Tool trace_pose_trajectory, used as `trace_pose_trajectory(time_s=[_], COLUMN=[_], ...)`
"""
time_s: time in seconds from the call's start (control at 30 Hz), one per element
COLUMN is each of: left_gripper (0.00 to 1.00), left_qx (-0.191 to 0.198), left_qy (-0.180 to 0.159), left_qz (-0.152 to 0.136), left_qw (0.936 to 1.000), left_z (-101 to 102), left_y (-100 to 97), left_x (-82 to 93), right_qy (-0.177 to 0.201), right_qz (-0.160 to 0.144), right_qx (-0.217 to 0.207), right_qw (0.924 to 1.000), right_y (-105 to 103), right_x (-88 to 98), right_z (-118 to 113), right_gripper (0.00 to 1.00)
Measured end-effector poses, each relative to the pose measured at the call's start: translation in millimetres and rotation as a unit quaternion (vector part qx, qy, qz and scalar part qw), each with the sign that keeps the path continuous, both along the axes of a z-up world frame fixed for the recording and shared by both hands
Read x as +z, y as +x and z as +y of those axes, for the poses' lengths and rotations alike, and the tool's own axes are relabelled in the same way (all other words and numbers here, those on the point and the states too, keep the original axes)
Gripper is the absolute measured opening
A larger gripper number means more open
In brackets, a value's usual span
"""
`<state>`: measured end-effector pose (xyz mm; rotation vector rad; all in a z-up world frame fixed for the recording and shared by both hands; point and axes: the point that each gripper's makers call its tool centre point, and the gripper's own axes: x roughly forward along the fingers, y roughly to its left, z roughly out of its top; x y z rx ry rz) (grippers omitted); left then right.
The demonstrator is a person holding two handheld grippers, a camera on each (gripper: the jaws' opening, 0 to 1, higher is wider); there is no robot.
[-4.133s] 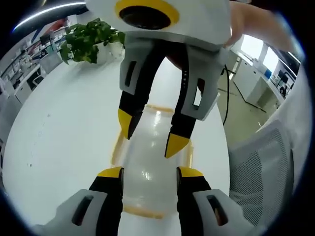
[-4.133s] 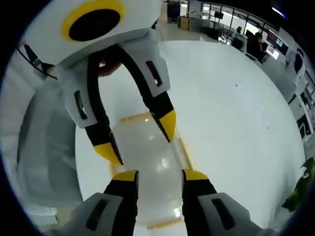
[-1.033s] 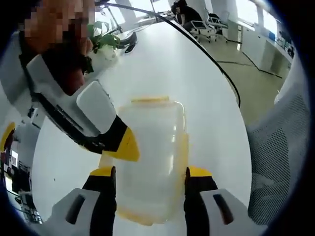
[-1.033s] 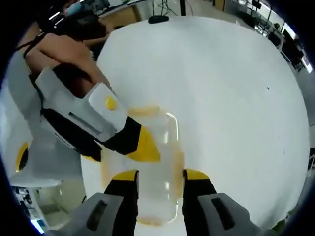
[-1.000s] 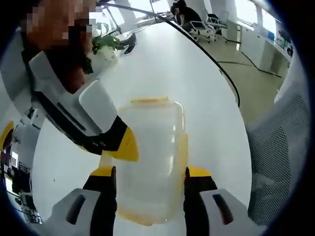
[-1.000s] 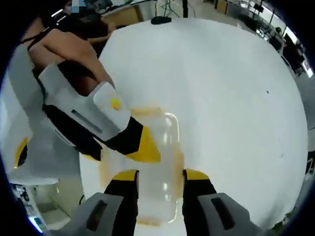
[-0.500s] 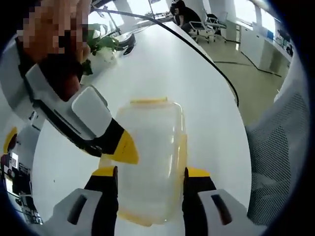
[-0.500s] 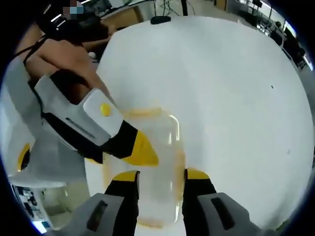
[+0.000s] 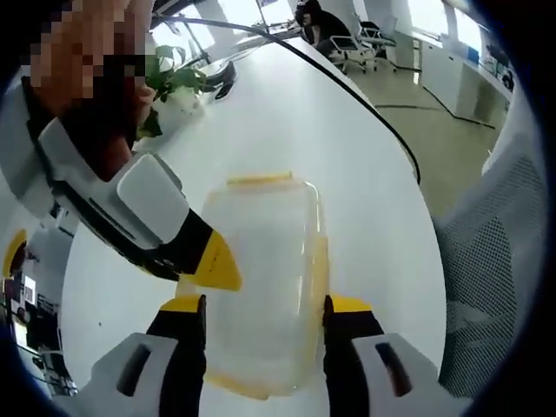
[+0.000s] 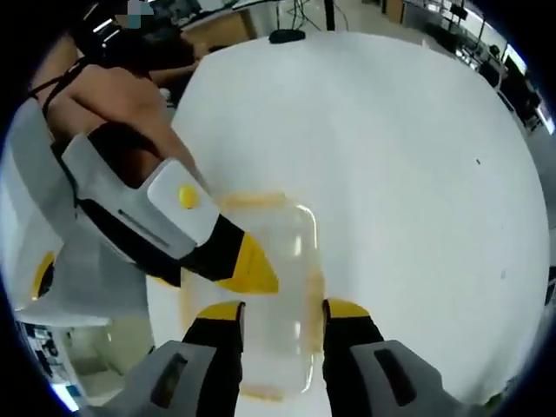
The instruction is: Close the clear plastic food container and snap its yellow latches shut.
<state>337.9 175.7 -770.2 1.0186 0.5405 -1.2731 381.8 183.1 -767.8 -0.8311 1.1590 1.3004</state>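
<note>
At nine o'clock of the clear container [image 9: 261, 287] on the white tabletop [image 9: 347, 156], the yellow tip of your other hand-held gripper presses the side latch [image 9: 186, 285], likely to snap it down. Your left hand-held gripper [image 9: 263, 306] stands spread, its jaws straddling the box at six o'clock, seemingly to steady it. In the right gripper view, your right hand-held gripper [image 10: 280, 311] is likewise spread astride the container [image 10: 261, 295], lid on; the right-side latch [image 10: 318, 295] appears flat, though you cannot be sure.
</note>
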Motion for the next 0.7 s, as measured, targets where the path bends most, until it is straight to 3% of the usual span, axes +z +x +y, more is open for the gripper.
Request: trace_pose_trajectory(time_s=[0.13,0.23,0.33,0.57,0.7], left_gripper=[0.55,0.56,0.57,0.68,0.73], left_qx=[0.011,-0.003,-0.003,0.002,-0.009], left_qy=[-0.008,0.003,0.009,0.017,0.024], left_qz=[0.019,0.017,0.02,0.034,0.024], left_qw=[0.9997,0.9999,0.9997,0.9993,0.9994], left_z=[-1,2,6,16,18], left_y=[0.7,-1.9,-1.0,2.6,5.9], left_x=[3.4,1.8,2.1,4.1,4.8], right_qy=[0.008,0.018,0.028,0.035,0.042], right_qz=[-0.016,-0.025,-0.034,-0.048,-0.053], right_qx=[-0.006,-0.02,-0.021,-0.036,-0.043], right_qw=[0.9998,0.9993,0.9988,0.9976,0.9968], right_y=[0,-1,-4,-6,-11], right_x=[2.3,1.7,2.5,5.8,6.8], right_z=[0,1,2,-5,-11], right_gripper=[0.34,0.45,0.46,0.49,0.51])
